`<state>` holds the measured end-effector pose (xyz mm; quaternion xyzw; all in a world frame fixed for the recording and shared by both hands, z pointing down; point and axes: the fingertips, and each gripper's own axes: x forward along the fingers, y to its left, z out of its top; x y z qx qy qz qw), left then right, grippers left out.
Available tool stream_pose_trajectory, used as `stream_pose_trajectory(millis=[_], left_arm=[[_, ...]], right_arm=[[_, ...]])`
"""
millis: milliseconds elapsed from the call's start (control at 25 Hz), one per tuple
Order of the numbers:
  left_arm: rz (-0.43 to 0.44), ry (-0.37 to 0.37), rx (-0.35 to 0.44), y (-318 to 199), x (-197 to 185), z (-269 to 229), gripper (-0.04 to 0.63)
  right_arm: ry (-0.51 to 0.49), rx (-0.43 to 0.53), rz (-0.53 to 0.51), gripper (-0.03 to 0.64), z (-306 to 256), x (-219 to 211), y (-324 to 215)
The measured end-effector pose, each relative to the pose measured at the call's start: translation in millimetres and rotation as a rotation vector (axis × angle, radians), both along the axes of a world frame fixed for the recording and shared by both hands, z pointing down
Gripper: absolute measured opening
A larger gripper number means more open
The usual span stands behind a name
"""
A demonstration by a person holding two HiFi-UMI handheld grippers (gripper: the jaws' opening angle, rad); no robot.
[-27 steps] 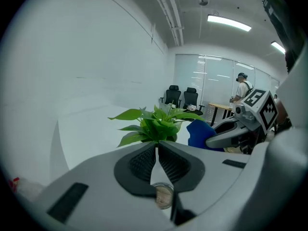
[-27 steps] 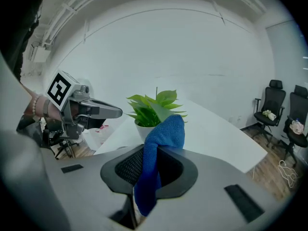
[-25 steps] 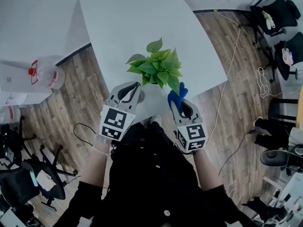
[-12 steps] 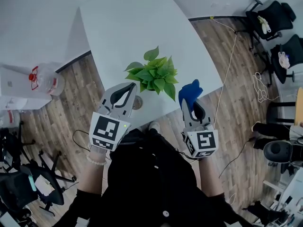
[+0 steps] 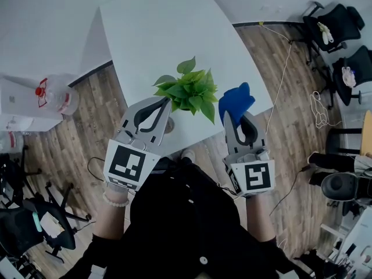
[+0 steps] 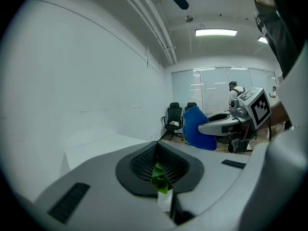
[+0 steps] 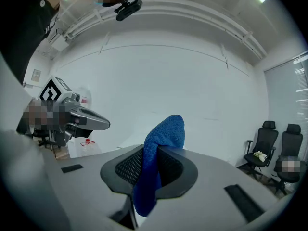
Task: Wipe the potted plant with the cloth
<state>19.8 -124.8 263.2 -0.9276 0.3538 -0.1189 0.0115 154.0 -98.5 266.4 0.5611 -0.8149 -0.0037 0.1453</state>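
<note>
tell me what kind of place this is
Most likely an office or a lab-style workroom: black swivel office chairs stand off to the side, a large white table fills the middle, and loose cables lie across the wood-look floor.

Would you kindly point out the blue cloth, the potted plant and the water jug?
blue cloth (image 5: pixel 235 102): head view, middle of the bunched fabric.
potted plant (image 5: pixel 189 92): head view, central leaves.
water jug (image 5: pixel 58 100): head view, clear body.
</note>
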Motion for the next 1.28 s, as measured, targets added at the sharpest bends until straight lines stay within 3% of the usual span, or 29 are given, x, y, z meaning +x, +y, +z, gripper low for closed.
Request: stream_pose_trajectory(millis=[120, 280, 480, 880, 1000, 1160, 1280], left_arm=[[-0.009, 0.013, -0.002, -2, 1, -5, 0.014], [-0.049, 0.055, -0.069, -1, 1, -7, 0.014], [0.009, 0.035, 0.007, -3, 5, -11, 0.014], [-0.015, 0.056, -0.023, -1, 9, -19, 0.014], [0.021, 0.036, 0.016, -1, 11, -18, 0.014], [-0.021, 0.048, -0.043, 1, 9, -17, 0.014], [0.008, 0.026, -0.007, 1, 9, -13, 0.014]], right_arm=[[-0.006, 0.027, -0.014, 0.084, -9, -6, -4], [-0.007, 0.044, -0.041, 0.084, -15, -16, -7], [-0.007, 0.056, -0.062, 0.084, -20, -23, -12], [0.001, 0.053, -0.059, 0.084, -23, -23, -11], [0.005, 0.049, -0.052, 0.084, -23, -23, -12], [0.006, 0.044, -0.047, 0.084, -22, -22, -13], [0.002, 0.045, -0.055, 0.084, -19, -22, -12]])
